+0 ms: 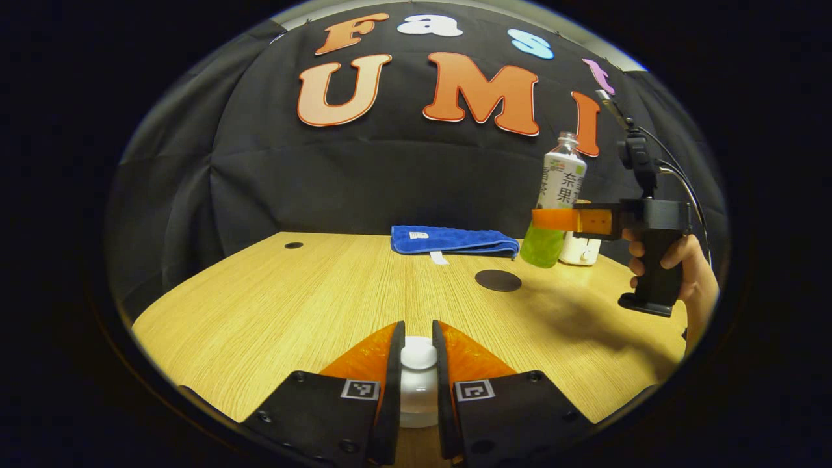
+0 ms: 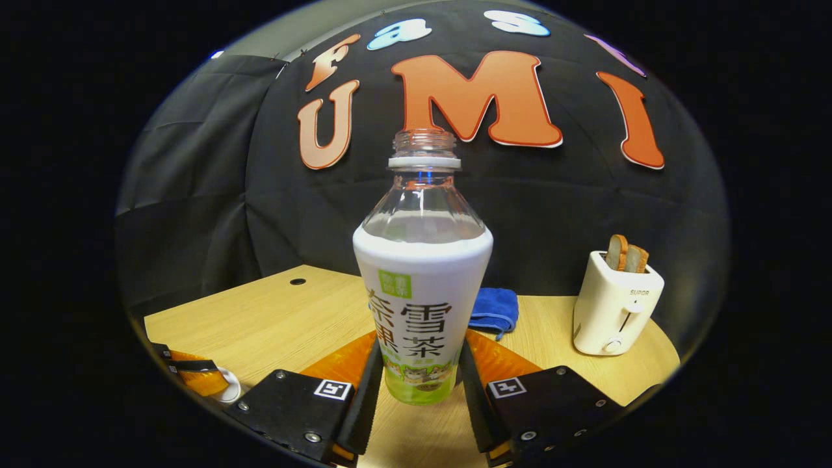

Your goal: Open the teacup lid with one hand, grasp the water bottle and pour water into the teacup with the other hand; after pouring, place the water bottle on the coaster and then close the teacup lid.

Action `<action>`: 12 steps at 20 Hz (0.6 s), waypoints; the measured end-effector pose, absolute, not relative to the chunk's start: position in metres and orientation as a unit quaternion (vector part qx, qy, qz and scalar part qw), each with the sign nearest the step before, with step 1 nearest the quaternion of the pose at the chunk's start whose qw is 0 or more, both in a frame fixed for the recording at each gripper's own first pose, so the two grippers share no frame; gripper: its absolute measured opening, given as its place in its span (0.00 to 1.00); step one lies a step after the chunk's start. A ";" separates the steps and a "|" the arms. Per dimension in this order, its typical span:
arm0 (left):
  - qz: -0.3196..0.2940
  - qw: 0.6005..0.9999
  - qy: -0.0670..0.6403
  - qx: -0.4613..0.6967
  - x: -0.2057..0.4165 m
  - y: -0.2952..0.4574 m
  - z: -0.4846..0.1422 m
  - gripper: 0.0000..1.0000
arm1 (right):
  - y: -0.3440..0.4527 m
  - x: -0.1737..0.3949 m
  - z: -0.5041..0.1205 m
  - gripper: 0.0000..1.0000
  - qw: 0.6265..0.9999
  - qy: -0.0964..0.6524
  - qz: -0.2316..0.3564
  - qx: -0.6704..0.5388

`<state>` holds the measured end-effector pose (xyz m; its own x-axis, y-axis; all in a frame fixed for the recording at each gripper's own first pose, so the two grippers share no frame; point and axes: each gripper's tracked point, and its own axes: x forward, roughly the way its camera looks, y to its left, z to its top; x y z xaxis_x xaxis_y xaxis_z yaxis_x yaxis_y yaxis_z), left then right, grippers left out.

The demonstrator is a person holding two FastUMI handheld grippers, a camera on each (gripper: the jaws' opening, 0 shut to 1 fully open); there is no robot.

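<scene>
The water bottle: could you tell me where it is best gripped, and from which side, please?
Grip the water bottle on its lower, labelled body, from the side with level fingers, as the right gripper does now. It stands upright and uncapped; the walls there are straighter than the tapering clear shoulder, so it should stay steady.

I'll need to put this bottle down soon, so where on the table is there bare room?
The widest bare patch is the left half of the table, from the small hole to the blue towel. The dark coaster lies bare. The far right is crowded: toaster, held water bottle.
</scene>
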<state>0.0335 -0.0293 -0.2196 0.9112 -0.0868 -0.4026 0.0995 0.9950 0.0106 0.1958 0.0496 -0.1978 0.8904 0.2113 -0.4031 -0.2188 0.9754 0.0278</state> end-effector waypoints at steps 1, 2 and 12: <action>-0.048 0.978 0.204 0.020 0.033 -0.029 -0.221 0.29 | 0.050 0.201 -0.202 0.62 0.972 0.207 0.109 -0.009; -0.051 0.978 0.203 0.025 0.034 -0.031 -0.220 0.30 | 0.050 0.206 -0.205 0.62 0.973 0.206 0.107 -0.007; -0.051 0.989 0.133 0.038 0.029 -0.029 -0.170 0.74 | 0.050 0.258 -0.239 0.62 0.974 0.207 0.087 0.020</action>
